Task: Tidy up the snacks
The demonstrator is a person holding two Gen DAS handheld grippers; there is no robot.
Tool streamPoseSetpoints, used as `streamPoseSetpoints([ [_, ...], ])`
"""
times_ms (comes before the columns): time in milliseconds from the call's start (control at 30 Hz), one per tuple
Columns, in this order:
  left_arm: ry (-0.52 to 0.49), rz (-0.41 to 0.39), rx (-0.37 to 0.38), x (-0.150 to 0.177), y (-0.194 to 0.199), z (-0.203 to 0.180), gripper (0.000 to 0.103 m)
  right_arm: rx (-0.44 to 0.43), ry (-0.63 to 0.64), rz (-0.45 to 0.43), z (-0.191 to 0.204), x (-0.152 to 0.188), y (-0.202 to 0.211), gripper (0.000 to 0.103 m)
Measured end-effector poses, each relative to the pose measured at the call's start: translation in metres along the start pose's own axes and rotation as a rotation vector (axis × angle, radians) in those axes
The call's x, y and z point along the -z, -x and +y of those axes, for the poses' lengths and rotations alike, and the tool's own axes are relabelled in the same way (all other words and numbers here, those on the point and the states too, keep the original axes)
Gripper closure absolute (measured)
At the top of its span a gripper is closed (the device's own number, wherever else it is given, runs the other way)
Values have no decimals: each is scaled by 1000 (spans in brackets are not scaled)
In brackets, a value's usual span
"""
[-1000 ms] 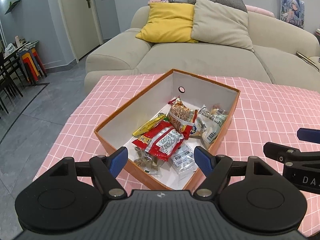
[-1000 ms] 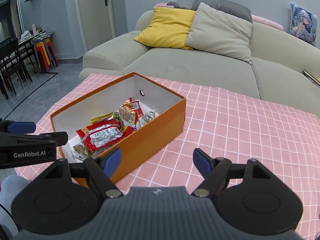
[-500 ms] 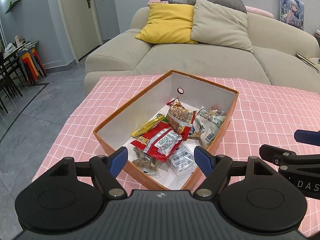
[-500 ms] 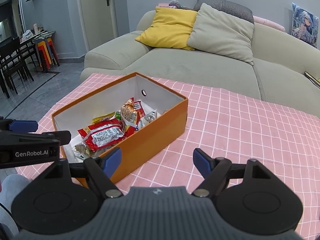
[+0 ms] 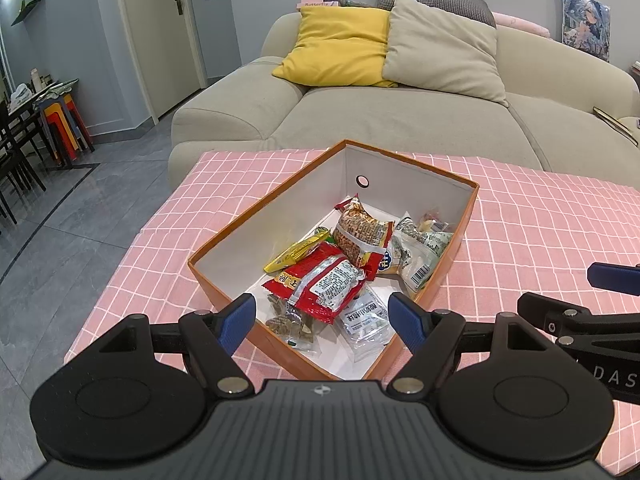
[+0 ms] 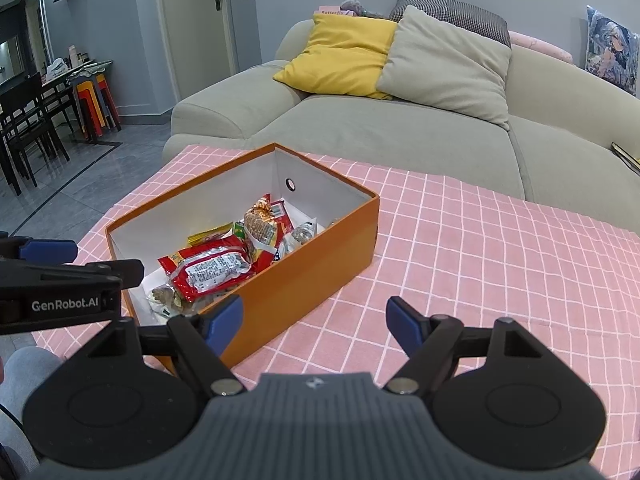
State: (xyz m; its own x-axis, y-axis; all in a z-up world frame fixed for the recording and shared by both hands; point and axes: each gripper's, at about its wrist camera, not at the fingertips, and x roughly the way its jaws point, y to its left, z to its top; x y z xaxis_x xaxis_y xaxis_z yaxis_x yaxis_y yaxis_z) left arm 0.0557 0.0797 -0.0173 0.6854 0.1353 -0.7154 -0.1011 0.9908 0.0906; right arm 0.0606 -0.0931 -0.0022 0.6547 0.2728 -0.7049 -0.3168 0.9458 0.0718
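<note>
Item 1, nearest, bottom of the frame: my left tongs (image 5: 322,318), blue pads spread wide, nothing between them, hovering over the near end of the box. My right tongs (image 6: 314,320), likewise spread and empty, hang over the pink cloth just right of the box.

Item 2, centre of the left view: orange box (image 5: 224,248), white inside, lid off, standing on the counter (image 5: 540,216) under a pink checked cloth.

Item 3, contents, all lying inside the box toward its near and right parts:
- clear packet of brown pieces (image 5: 290,322), nearest corner;
- clear white-label sachet (image 5: 366,316), beside it;
- red packet (image 5: 320,284), lying over both;
- yellow wrapper (image 5: 294,256), to its left;
- orange-brown packet (image 5: 360,232), propped up behind the red one;
- pale packets with a barcode (image 5: 420,252), against the right wall.

Item 4, upper frame: beige sofa (image 5: 400,124) past the counter, carrying a yellow cushion (image 5: 340,46) and a grey cushion (image 5: 440,48).

Item 5, upper left: white door (image 5: 160,32).
</note>
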Motion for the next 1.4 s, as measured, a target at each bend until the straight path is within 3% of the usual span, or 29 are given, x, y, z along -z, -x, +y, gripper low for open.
streamPoseSetpoints([
  [1400,-7,9,-15,0,0,1,15,-3,1,6,-2,3,-2,26],
])
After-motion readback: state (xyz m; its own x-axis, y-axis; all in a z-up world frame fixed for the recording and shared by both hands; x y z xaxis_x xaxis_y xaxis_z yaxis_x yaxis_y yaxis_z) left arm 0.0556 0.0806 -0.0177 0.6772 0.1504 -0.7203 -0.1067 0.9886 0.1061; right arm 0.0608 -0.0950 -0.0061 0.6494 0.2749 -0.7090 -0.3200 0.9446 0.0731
